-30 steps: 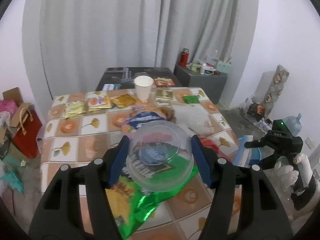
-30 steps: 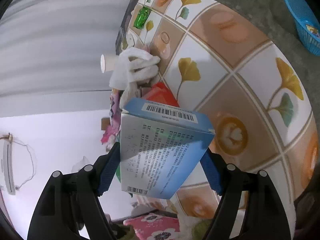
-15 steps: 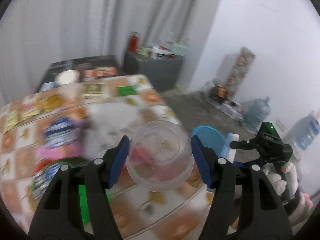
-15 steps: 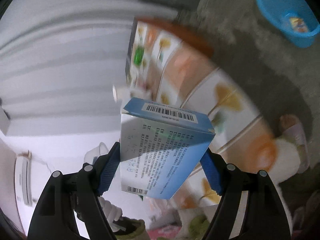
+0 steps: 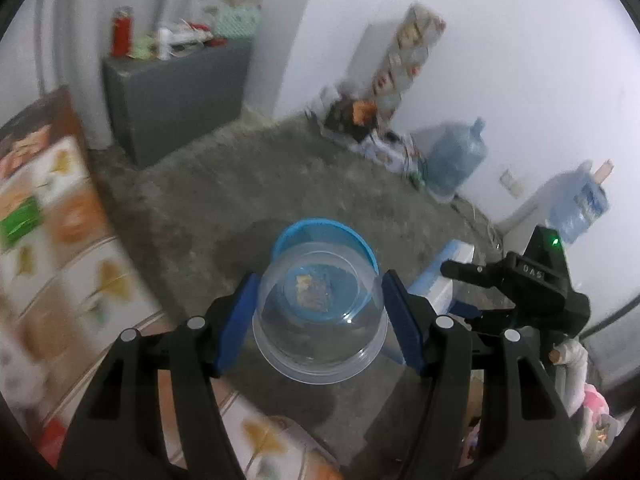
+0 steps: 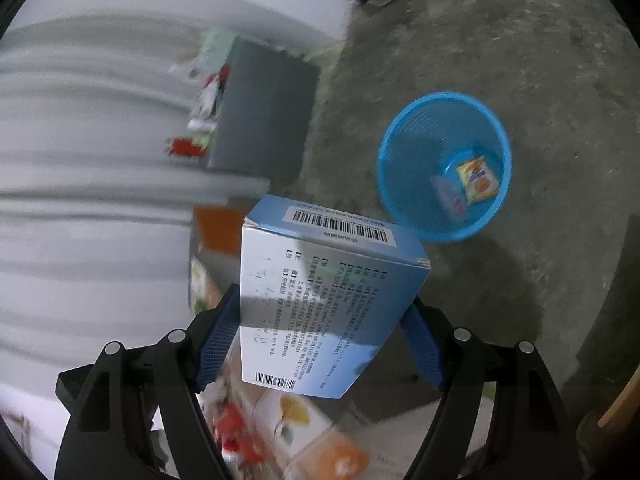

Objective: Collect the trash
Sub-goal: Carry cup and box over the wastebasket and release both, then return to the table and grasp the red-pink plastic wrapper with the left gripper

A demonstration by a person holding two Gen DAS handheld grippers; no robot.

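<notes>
— What is in the room apart from the clearing-up?

— A grey cabinet (image 5: 176,92) stands against the pale curtain (image 6: 100,160), its top crowded with small items, among them a red canister (image 5: 122,36). A desk (image 5: 52,248) with a tiled cloth of leaf and orange patterns runs along the left.

— And the floor?

— Rough grey concrete floor (image 5: 248,184). By the white wall (image 5: 520,60) sits a large blue water bottle (image 5: 456,160), and a second water bottle (image 5: 580,204) further right. A tall patterned panel (image 5: 404,56) leans in the corner, with blurred clutter at its foot.
</notes>
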